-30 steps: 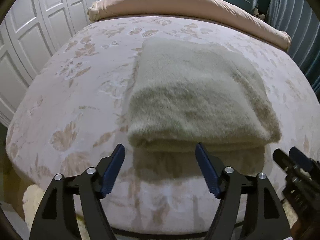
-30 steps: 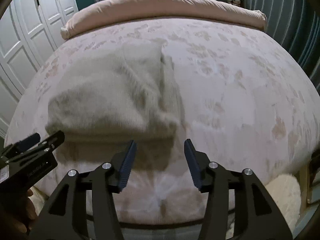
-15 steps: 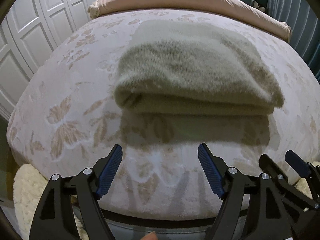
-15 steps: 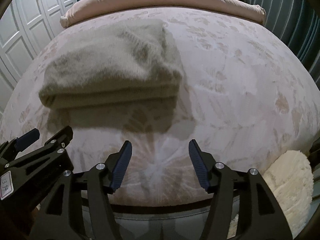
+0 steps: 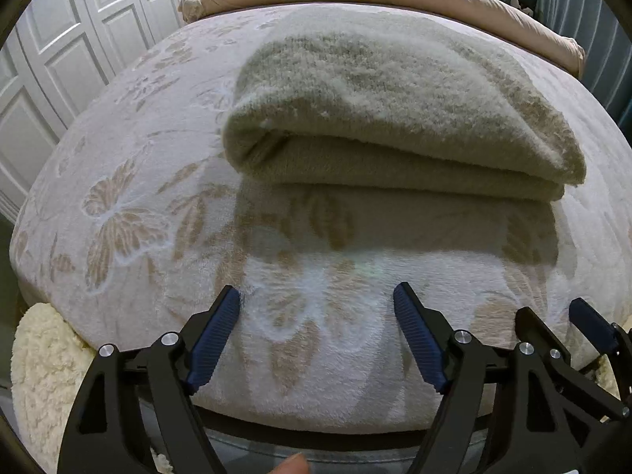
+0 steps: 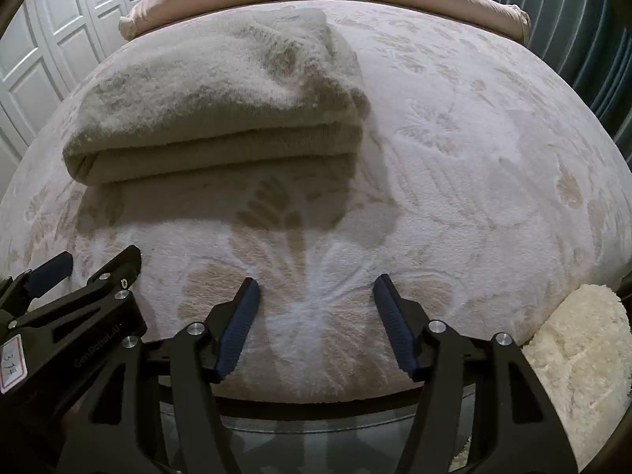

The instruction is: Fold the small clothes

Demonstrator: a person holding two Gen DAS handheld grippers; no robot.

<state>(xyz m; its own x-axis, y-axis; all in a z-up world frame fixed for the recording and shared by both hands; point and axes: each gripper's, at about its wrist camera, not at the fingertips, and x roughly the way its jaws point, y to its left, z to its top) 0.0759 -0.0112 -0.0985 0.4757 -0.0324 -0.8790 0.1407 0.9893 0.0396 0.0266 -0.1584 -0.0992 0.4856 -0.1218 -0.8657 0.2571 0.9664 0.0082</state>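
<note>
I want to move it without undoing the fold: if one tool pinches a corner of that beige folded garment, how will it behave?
The folded garment looks thick, fuzzy and soft, so it would probably droop and unfold if lifted by one corner. Its rounded, loosely stacked layers suggest they may slide apart. On the plush bedspread, pushing likely bunches it.

Our left gripper [image 5: 318,331] and right gripper [image 6: 316,324]: matte black frames, ribbed blue finger pads [image 5: 213,341], silver screws; a red-bordered white label [image 6: 11,363] with handwriting; a fingertip [image 5: 290,465] shows.
</note>
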